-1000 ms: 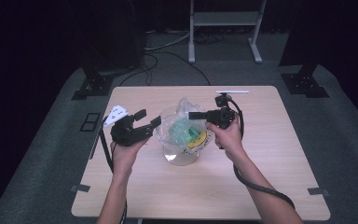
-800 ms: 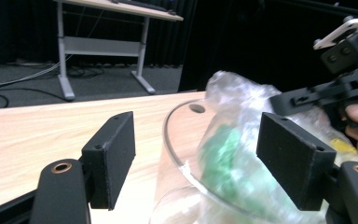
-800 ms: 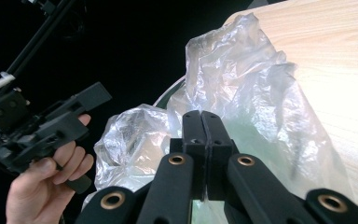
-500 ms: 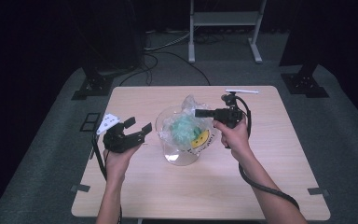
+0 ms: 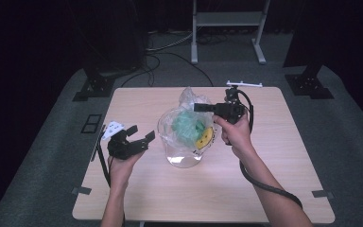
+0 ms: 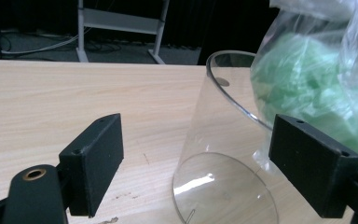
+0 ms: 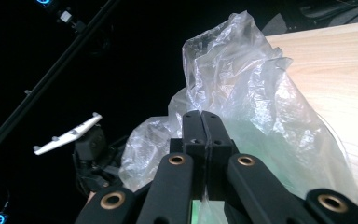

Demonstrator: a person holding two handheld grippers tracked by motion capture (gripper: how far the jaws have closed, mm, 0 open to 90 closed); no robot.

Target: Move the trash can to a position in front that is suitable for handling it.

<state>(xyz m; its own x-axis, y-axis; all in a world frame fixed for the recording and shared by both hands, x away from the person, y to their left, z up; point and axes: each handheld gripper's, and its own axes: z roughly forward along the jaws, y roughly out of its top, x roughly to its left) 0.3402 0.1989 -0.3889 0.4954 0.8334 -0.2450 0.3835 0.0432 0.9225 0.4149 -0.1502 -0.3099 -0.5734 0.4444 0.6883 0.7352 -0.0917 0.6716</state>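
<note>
the right gripper (image 5: 199, 107), jaws pressed together on the film of the plastic bag (image 5: 189, 124), holds the bag in the clear jar (image 5: 183, 142) at table centre; the step in hand appears to be lifting the bag out. the left gripper (image 5: 139, 136), at 9 o'clock of the jar, has just been spreading its jaws with nothing between them, and next likely must brace the jar. the left gripper view shows the jar's bare wall (image 6: 214, 140); the right gripper view shows the pinch (image 7: 204, 140).
</note>
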